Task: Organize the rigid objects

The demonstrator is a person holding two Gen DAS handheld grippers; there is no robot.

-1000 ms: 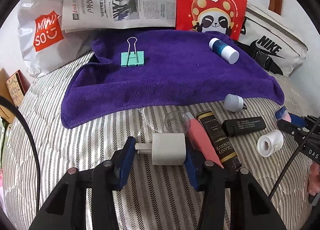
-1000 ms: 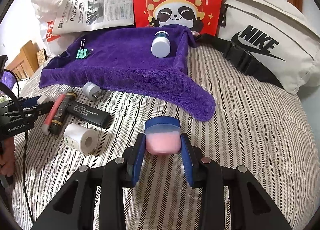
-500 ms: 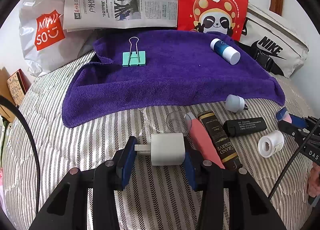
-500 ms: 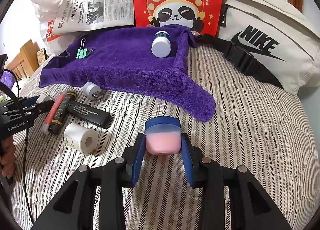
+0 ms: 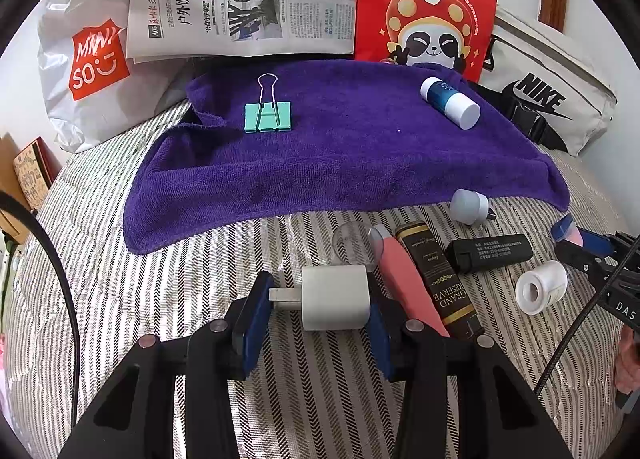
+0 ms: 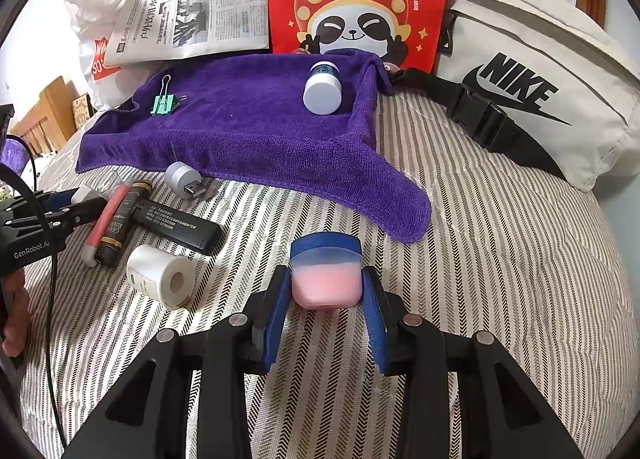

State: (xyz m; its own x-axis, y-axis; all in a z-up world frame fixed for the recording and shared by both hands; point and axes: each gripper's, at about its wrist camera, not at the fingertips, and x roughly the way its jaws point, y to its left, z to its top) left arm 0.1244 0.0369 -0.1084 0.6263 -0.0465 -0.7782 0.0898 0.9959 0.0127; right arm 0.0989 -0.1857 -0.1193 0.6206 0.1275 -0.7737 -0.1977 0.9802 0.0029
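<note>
The left gripper (image 5: 318,309) is clamped on a white USB wall charger (image 5: 335,298), its prongs butting the left pad, its long axis running across the jaws; the right gripper (image 6: 325,295) pinches a pink cream jar with a blue lid (image 6: 326,273), lid pointing away; both loads hang over the striped bedcover (image 6: 500,259); the purple towel (image 5: 352,155), bearing a teal binder clip (image 5: 268,117) and a white-capped blue bottle (image 5: 450,101), lies straight ahead of both, the left gripper seemingly nearer its edge; that, I judge, is the destination.
</note>
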